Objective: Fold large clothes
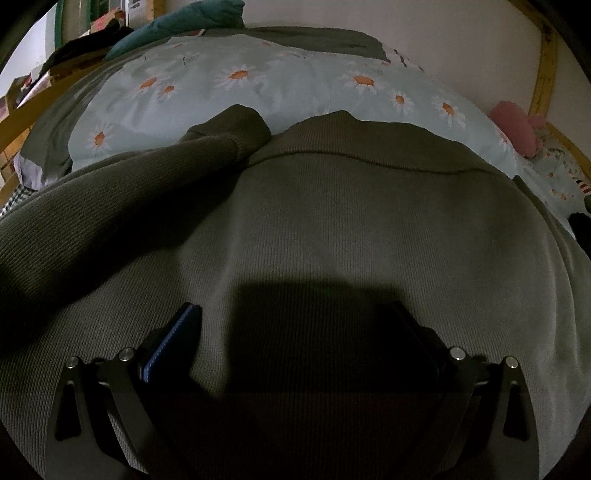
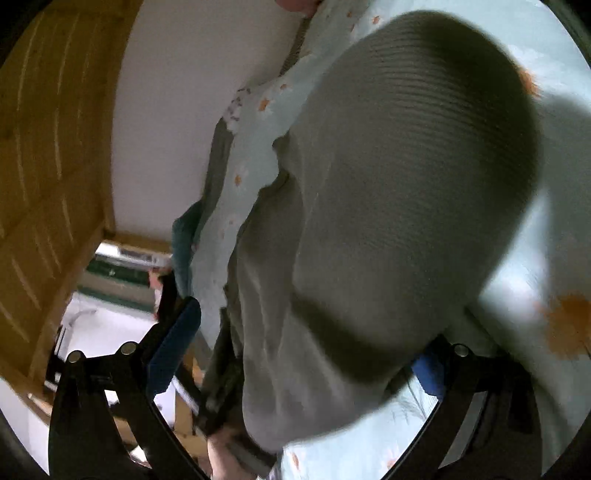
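A large grey ribbed sweater (image 1: 332, 221) lies spread over a bed covered by a light blue daisy-print duvet (image 1: 229, 88). One sleeve with its cuff (image 1: 236, 125) lies folded across the body at the upper left. My left gripper (image 1: 295, 317) hovers just above the sweater's body, jaws wide apart and empty. In the right wrist view the sweater (image 2: 388, 206) bulges close to the camera, blurred. My right gripper (image 2: 306, 347) is open, its blue-padded fingers (image 2: 177, 339) on either side of a fold of the sweater, not closed on it.
A wooden bed frame (image 1: 543, 74) and white wall stand behind the bed. A pink soft toy (image 1: 517, 129) lies at the right, a teal pillow (image 1: 184, 22) at the far left. Wooden panelling (image 2: 48, 147) and shelves show beside the bed.
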{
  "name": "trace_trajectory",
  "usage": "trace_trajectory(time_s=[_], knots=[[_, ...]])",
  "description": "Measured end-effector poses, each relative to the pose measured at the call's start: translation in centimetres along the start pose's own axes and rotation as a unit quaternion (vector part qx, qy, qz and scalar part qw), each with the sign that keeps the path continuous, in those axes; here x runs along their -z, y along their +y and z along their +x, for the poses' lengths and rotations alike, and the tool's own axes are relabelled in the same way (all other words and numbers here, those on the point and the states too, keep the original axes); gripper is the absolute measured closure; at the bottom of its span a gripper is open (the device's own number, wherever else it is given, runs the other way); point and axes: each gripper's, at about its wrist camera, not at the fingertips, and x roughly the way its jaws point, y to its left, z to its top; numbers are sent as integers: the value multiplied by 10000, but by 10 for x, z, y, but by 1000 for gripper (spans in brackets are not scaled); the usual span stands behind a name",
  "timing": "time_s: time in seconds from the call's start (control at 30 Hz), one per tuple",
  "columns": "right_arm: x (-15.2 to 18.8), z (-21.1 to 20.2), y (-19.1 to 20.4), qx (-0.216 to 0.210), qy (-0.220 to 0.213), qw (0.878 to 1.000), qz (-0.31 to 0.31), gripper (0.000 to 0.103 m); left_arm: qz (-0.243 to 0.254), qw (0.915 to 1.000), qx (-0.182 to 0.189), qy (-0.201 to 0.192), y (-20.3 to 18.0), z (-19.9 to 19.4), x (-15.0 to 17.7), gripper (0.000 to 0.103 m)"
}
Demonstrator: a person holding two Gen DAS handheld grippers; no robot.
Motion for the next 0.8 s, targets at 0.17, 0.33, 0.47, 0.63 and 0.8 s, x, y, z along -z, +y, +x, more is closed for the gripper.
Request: trace_trajectory(time_s=[0.17, 0.33, 0.47, 0.63, 0.8], knots=[[-5, 7, -6, 6, -8, 9993, 383, 77, -137, 9998, -123, 30, 3, -5, 6, 4], [8, -39, -17, -523, -49, 9966, 633, 82, -111, 9999, 12, 44, -3, -20, 24, 4], [27, -91, -14, -629, -258, 9969, 391, 79, 124, 9996, 200, 180, -29, -45, 52, 4], [8, -78, -39, -661, -314, 9941, 801, 17, -165, 9987, 478, -81, -43, -76, 68, 6], [3, -68, -32, -393, -389, 9970, 533, 66, 419, 9991, 29, -81, -66, -64, 81, 4]])
